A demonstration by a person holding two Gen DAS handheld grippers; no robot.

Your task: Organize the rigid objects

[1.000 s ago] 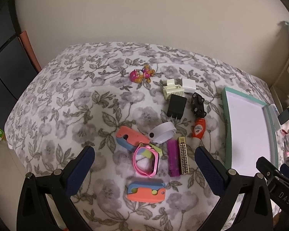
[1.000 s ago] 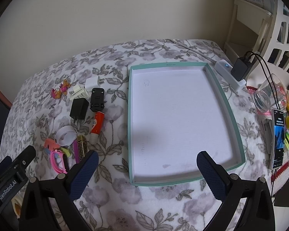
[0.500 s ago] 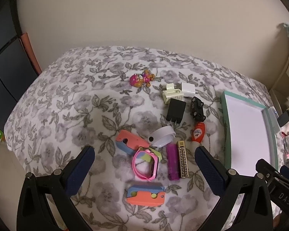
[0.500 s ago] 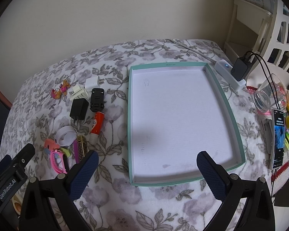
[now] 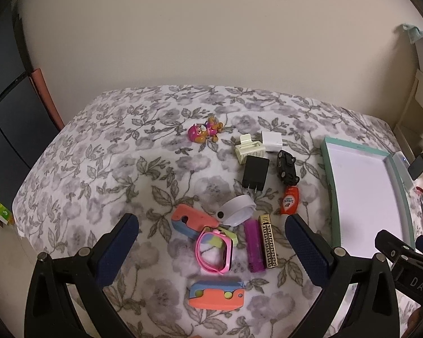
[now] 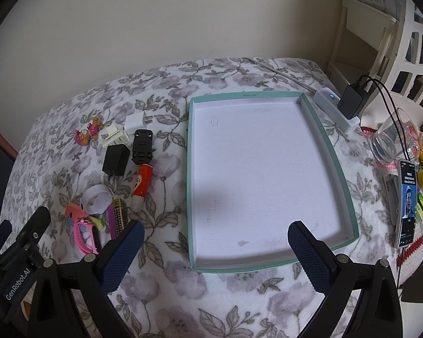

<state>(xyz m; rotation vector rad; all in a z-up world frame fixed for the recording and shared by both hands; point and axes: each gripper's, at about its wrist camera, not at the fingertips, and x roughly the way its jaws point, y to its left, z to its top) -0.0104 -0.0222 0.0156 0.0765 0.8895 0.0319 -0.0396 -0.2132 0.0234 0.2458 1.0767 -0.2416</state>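
Rigid objects awaiting sorting lie in a loose cluster on the floral bedspread [image 5: 104,169], to the left of the empty teal-rimmed tray [image 6: 328,146], none yet inside it. Nearest the left gripper [image 5: 211,235] are a coral-and-blue block [image 5: 216,295], a pink wristband [image 5: 215,250], a purple tube [image 5: 253,249] and a gold patterned lighter [image 5: 268,242] lying side by side and touching; farther off sit a white ring [image 5: 237,209], an orange-red glue bottle [image 5: 289,200], a black charger [image 5: 255,173], a black toy car [image 5: 287,167], a cream clip [image 5: 249,149], a white plug [image 5: 272,141] and a pink toy figure [image 5: 204,133]. All appear small, light and stiff; the soft bedding will likely yield under a downward press, so each piece is best pinched across its narrow width. The tube and lighter look smooth and may slip; the wristband, judged flexible, is better taken by its thicker face. The left gripper hovers above the cluster with fingers spread wide, holding nothing. The right gripper [image 6: 213,249], likewise spread and empty, hangs over the tray's near edge.
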